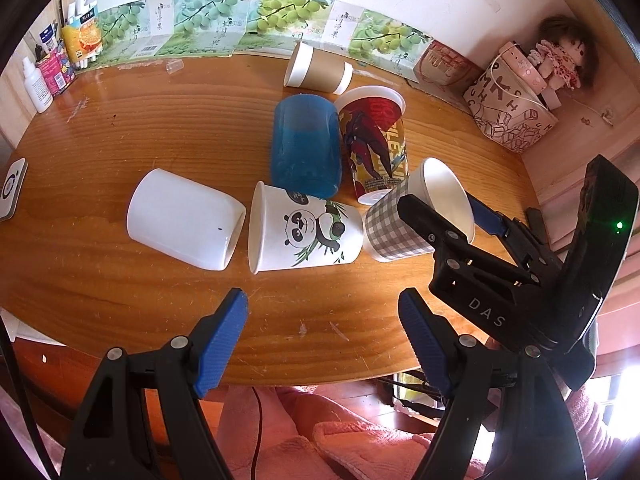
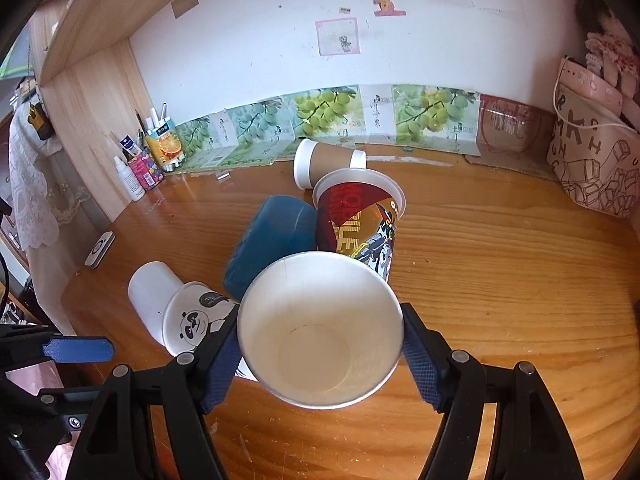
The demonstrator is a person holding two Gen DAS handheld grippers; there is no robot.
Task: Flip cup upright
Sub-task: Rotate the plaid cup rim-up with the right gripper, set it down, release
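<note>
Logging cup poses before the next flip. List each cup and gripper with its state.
Checked cup: tilted, mouth toward the right wrist camera, held.
Panda cup: on its side.
White cup: on its side.
Blue cup: on its side.
Red printed cup: on its side.
Brown-sleeved cup: on its side.
Right gripper: shut on checked cup.
Left gripper: open, empty.

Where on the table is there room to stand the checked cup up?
The right hand-held gripper grips the checked cup. Bare wood lies right of it, toward the paper bag, and along the near table edge. Left is crowded: panda cup, white cup, blue cup, red cup.
</note>
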